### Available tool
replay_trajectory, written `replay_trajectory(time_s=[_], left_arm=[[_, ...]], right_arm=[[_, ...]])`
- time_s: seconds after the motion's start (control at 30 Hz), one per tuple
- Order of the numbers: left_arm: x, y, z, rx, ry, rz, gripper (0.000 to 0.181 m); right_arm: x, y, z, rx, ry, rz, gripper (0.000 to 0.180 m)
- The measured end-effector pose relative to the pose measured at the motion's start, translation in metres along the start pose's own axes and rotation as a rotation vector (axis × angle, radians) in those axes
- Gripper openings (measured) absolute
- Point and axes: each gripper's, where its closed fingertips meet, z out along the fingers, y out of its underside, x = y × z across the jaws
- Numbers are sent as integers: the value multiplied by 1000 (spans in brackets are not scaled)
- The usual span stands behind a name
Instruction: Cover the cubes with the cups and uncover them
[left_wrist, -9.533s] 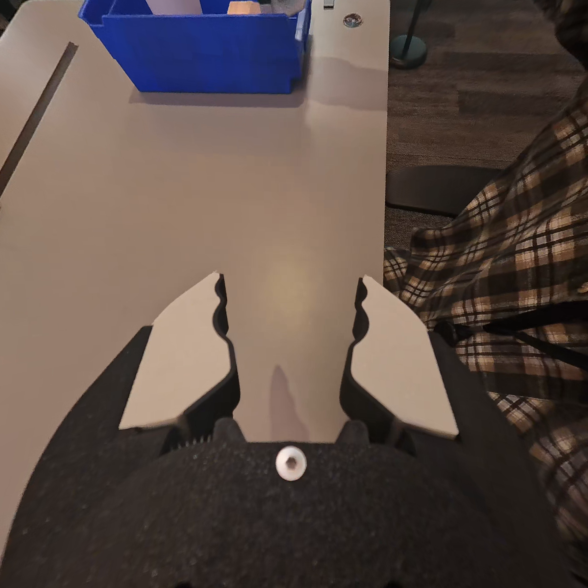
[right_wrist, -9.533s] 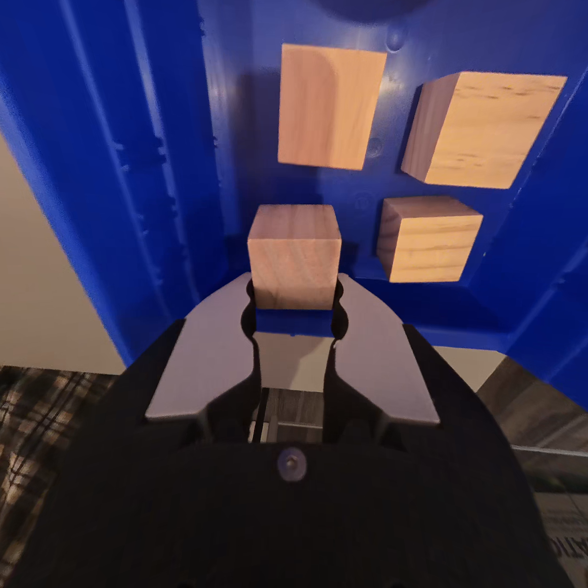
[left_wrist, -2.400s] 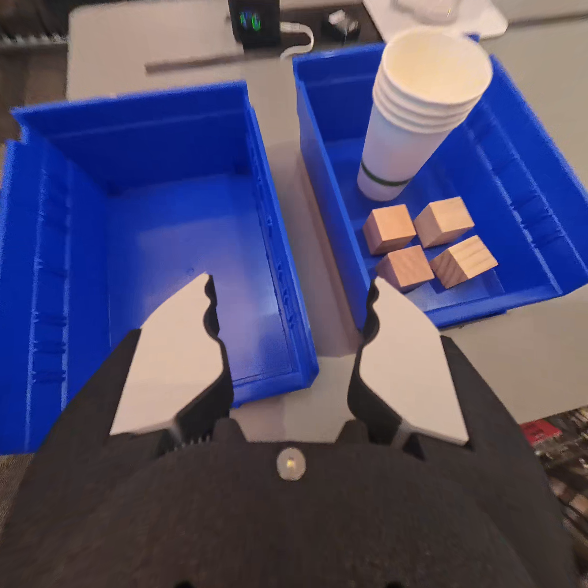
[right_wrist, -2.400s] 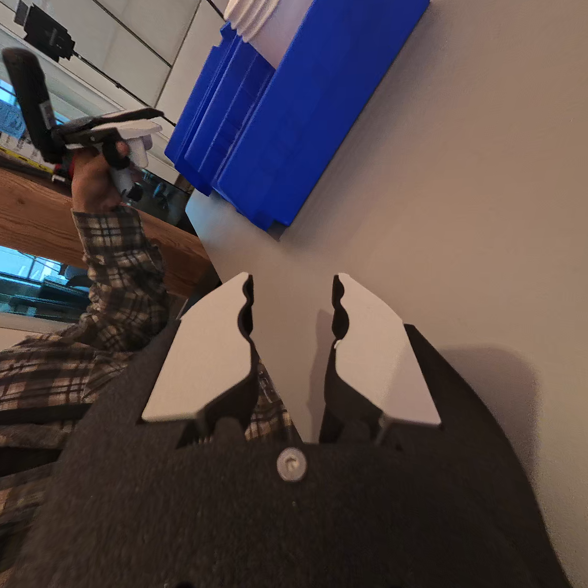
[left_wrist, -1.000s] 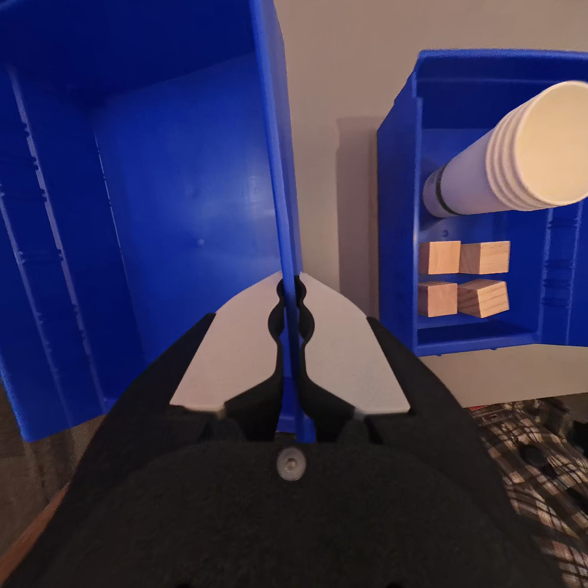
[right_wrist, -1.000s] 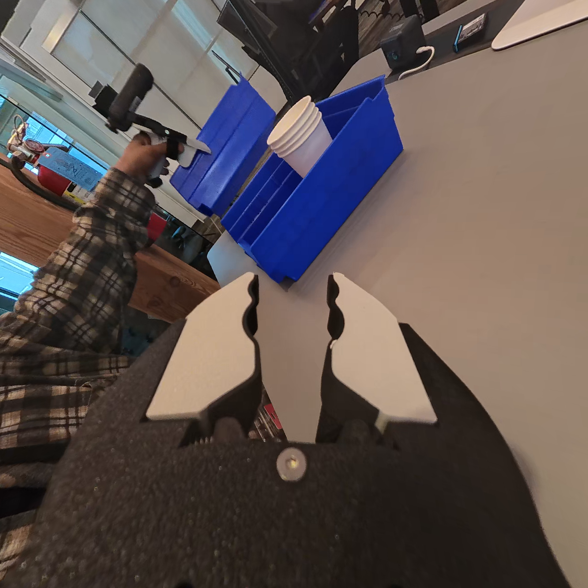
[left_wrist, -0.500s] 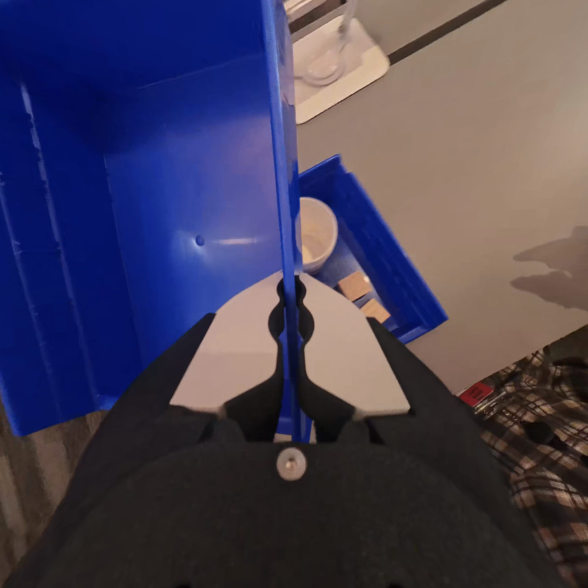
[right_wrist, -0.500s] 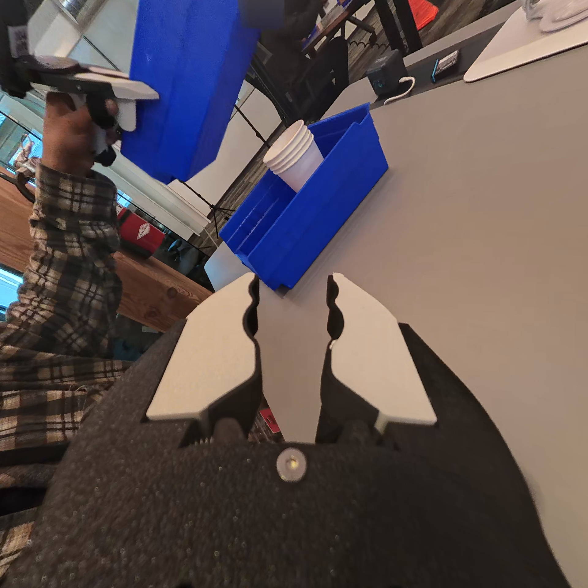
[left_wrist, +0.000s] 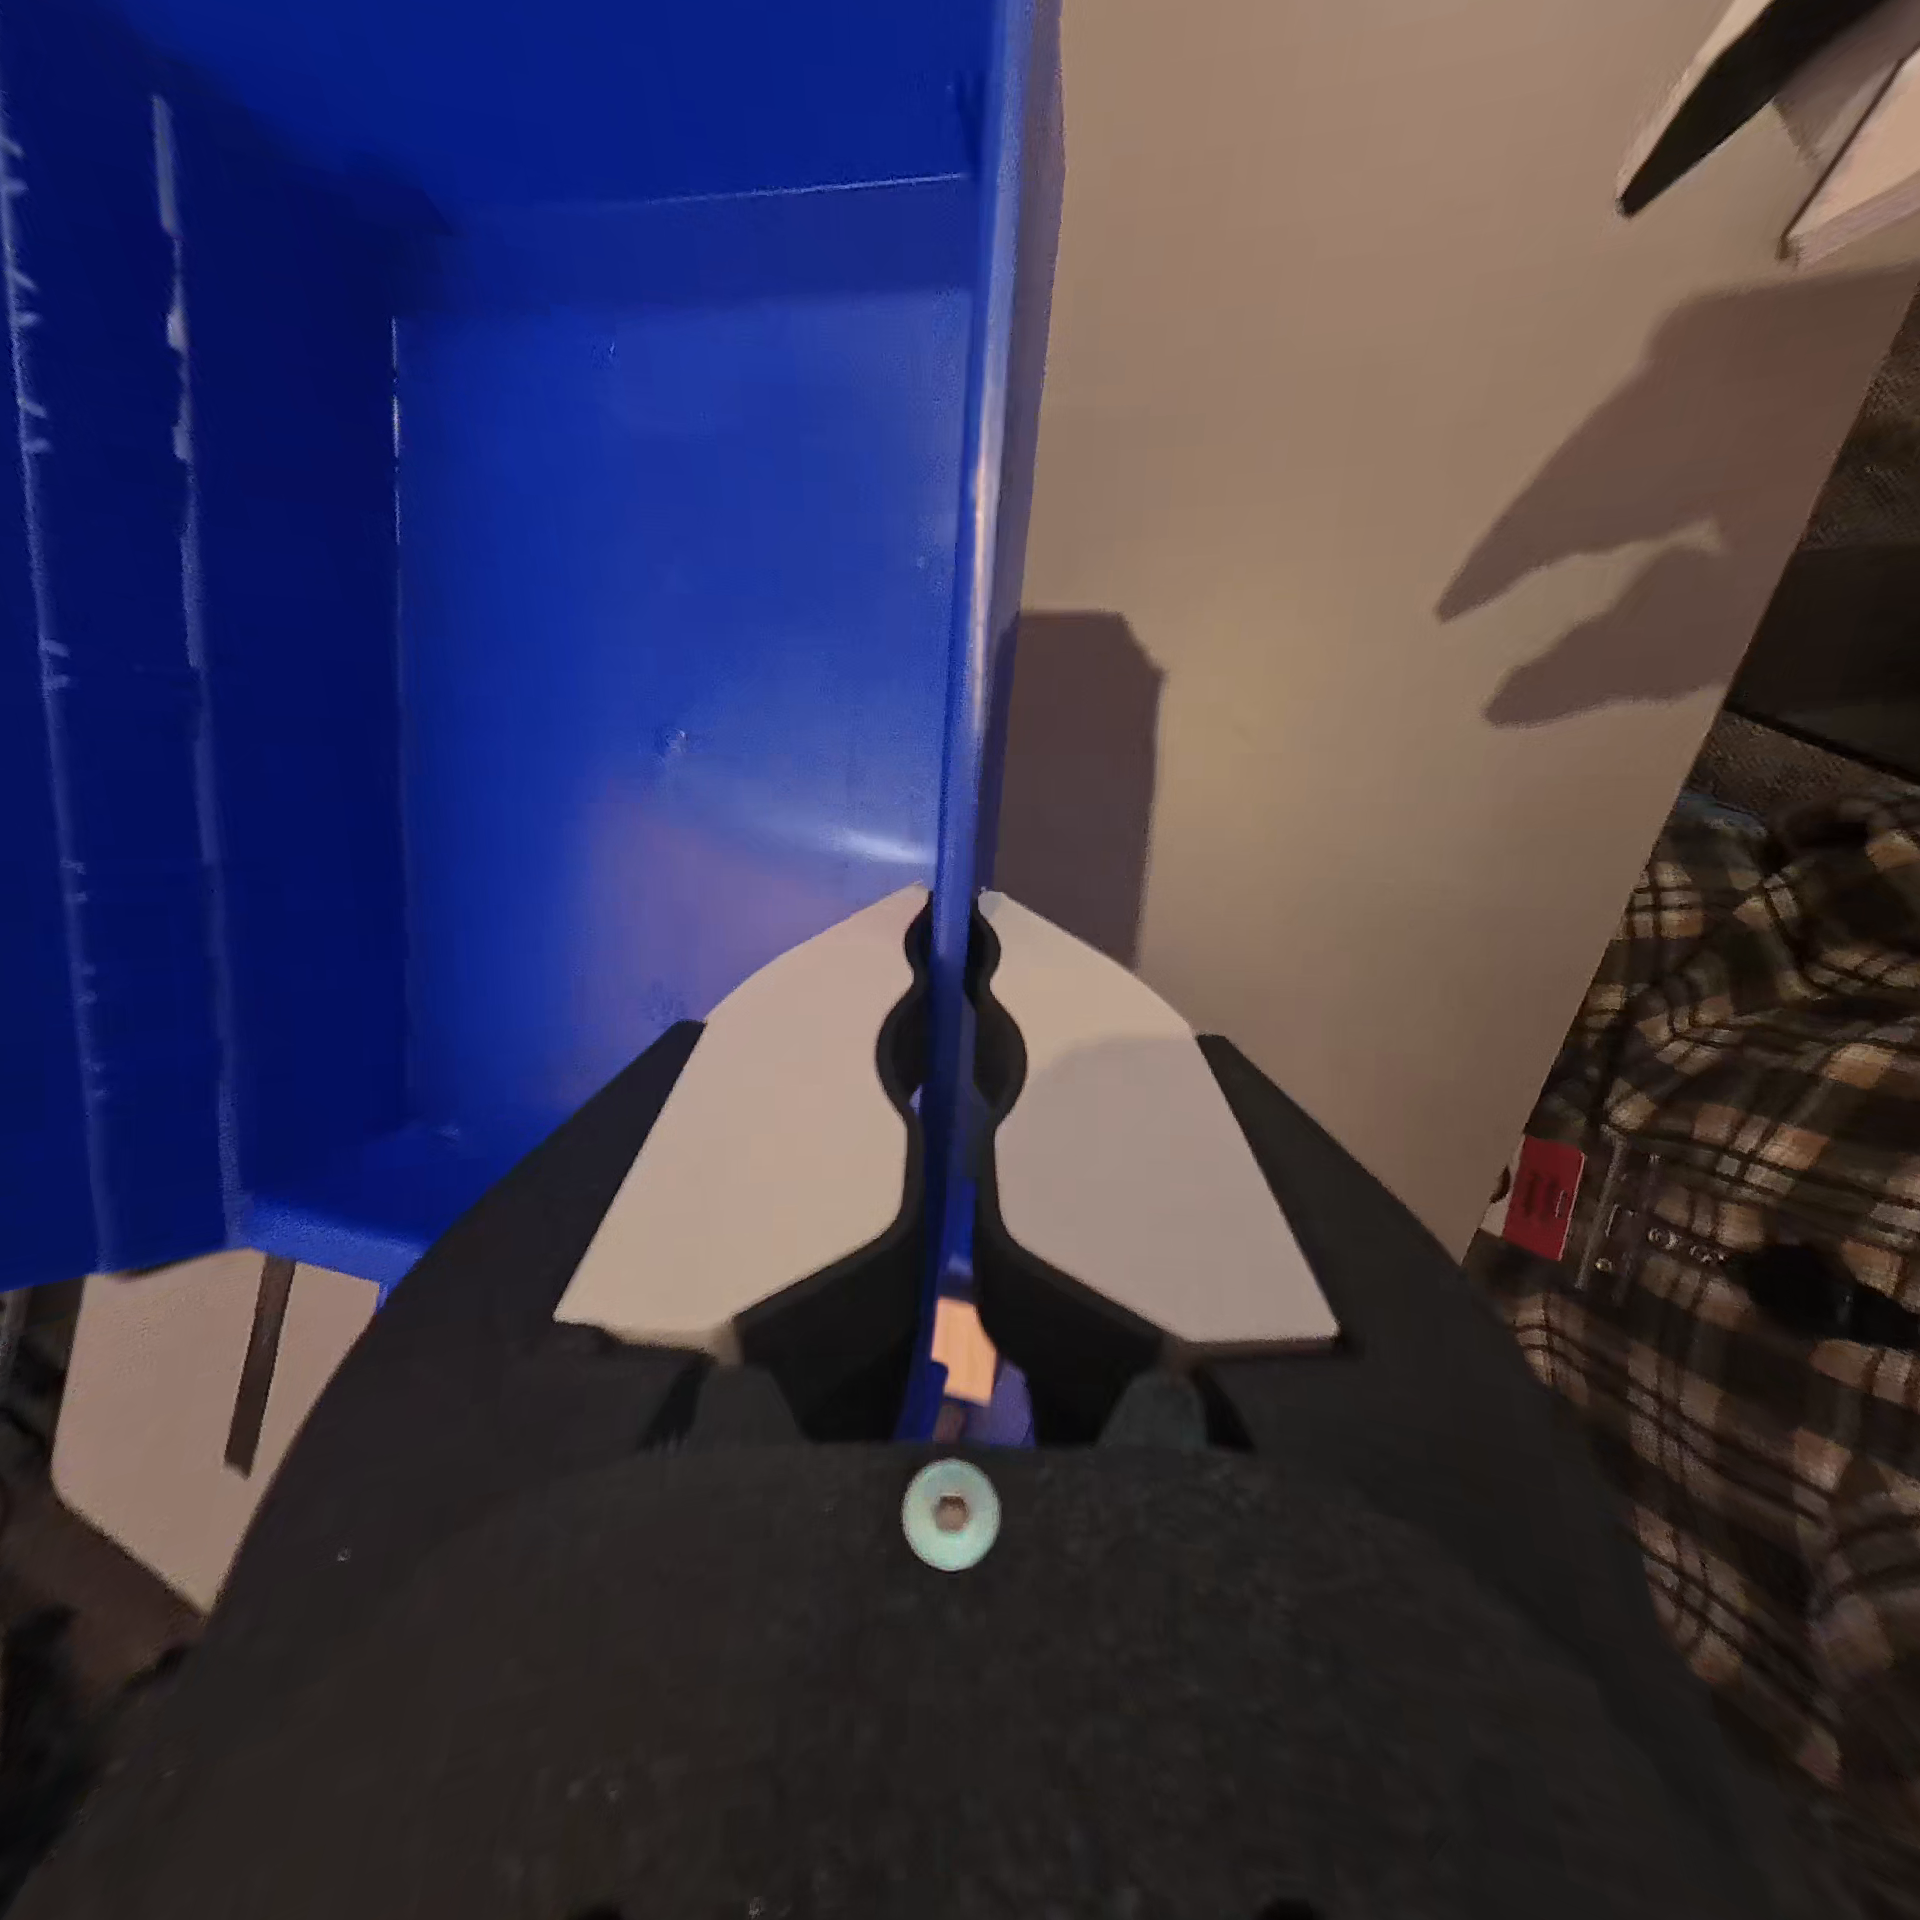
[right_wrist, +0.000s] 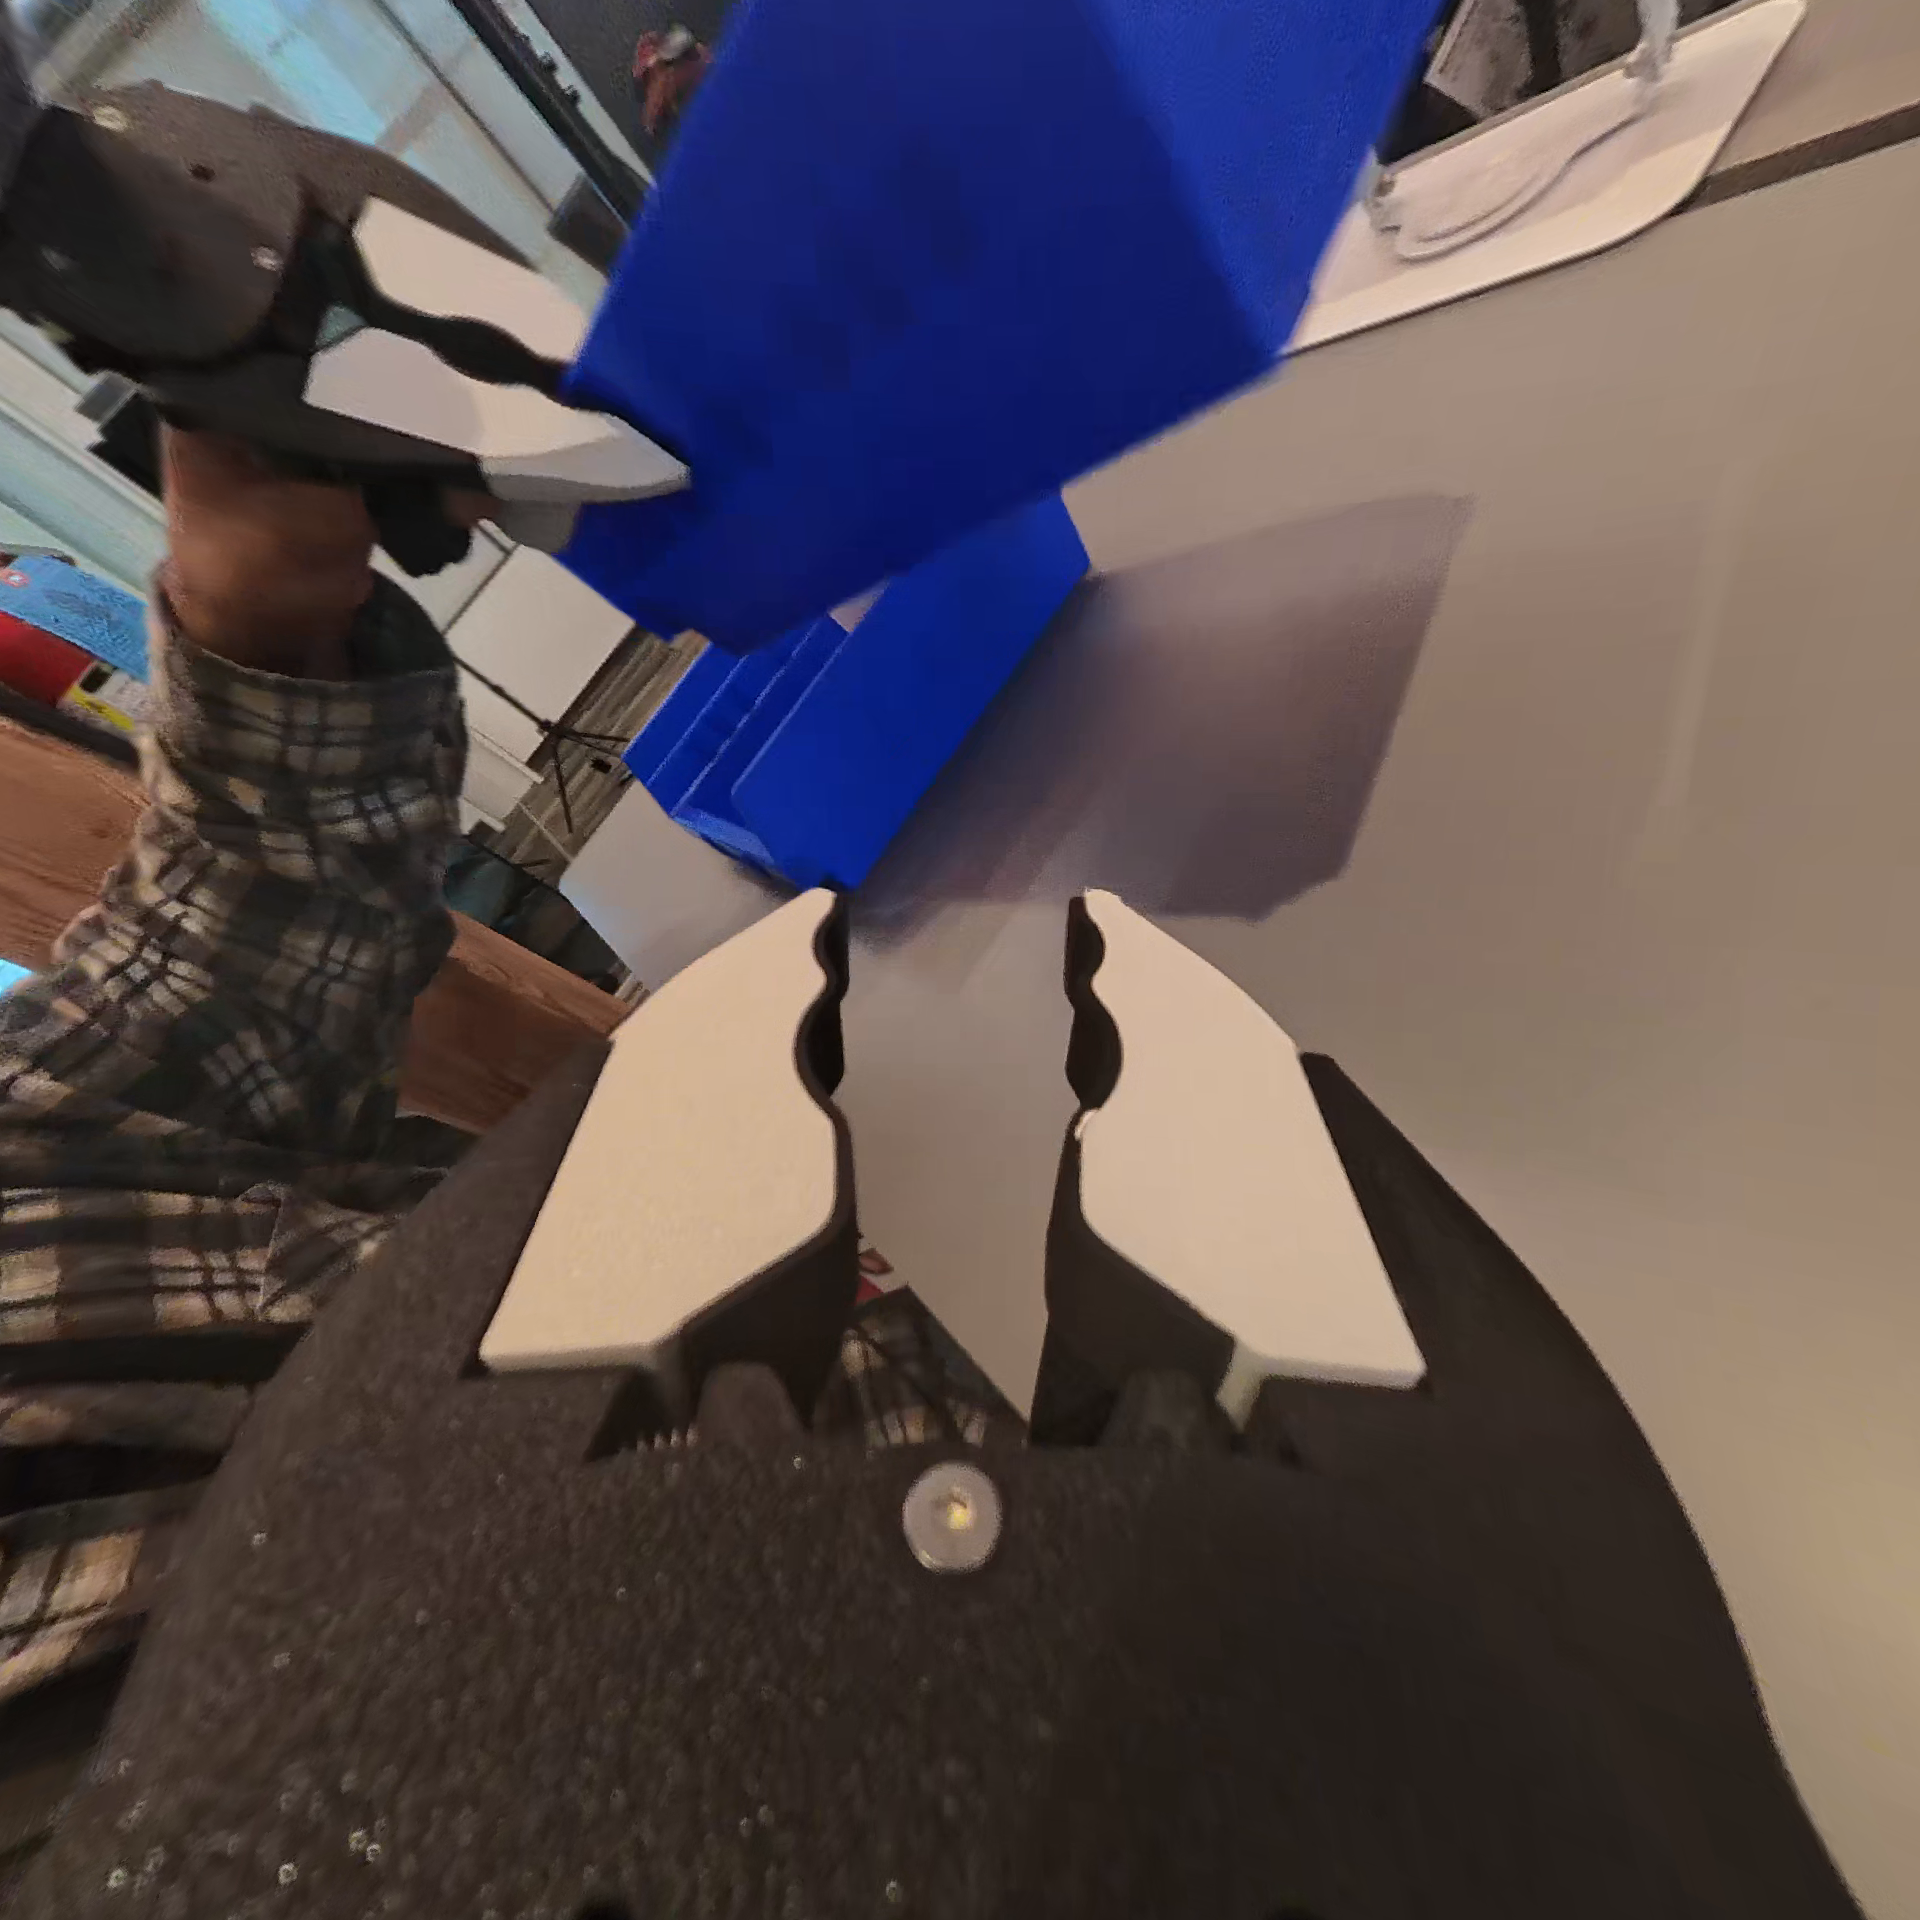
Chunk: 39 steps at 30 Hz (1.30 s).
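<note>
L tongs (left_wrist: 951, 904) clamp blue bin (left_wrist: 644, 540) wall – R tongs (right_wrist: 956, 914) agape, empty.

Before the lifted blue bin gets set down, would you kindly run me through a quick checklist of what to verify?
1. Left gripper clamped on the empty blue bin's side wall: ok.
2. Bin clear of the table, shadow beneath it: ok.
3. Bin interior empty: ok.
4. Right gripper open, holding nothing: ok.
5. Second blue bin on the table, below the lifted one: ok, but close.
6. Cups and cubes in place: cannot tell, only a wooden sliver shows behind the left fingers.
</note>
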Motion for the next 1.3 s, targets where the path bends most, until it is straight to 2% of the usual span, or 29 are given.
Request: replay_trajectory(time_s=[0.13, 0.27, 0.53, 0.67, 0.73, 0.87, 0.9, 1.0, 1.13, 1.3], left_arm=[[38, -15, 52, -47, 56, 105, 3], [62, -13, 92, -83, 102, 153, 4], [77, 5, 137, -70, 92, 205, 7], [77, 11, 143, -48, 39, 226, 8], [71, 2, 130, 53, -20, 213, 16], [49, -1, 73, 192, -51, 21, 71], [44, 5, 56, 224, -35, -34, 76], [29, 34, 4, 341, -2, -169, 78], [5, 96, -46, 421, -80, -325, 76], [8, 154, -77, 480, -102, -459, 68]], right_arm=[[0, 11, -30, 17, 56, -17, 39], [-5, 20, -44, 11, 86, -40, 39], [-7, 34, -30, -102, 111, -147, 42], [-4, 36, -19, -189, 135, -261, 52], [-4, 35, -14, -247, 146, -348, 57], [-9, 27, 4, -418, 148, -602, 67], [-8, 25, 11, -477, 153, -678, 71], [-7, 19, 44, -661, 142, -947, 73], [-9, 30, 103, -942, 48, -1232, 70], [-12, 60, 169, -1154, -94, -1343, 53]])
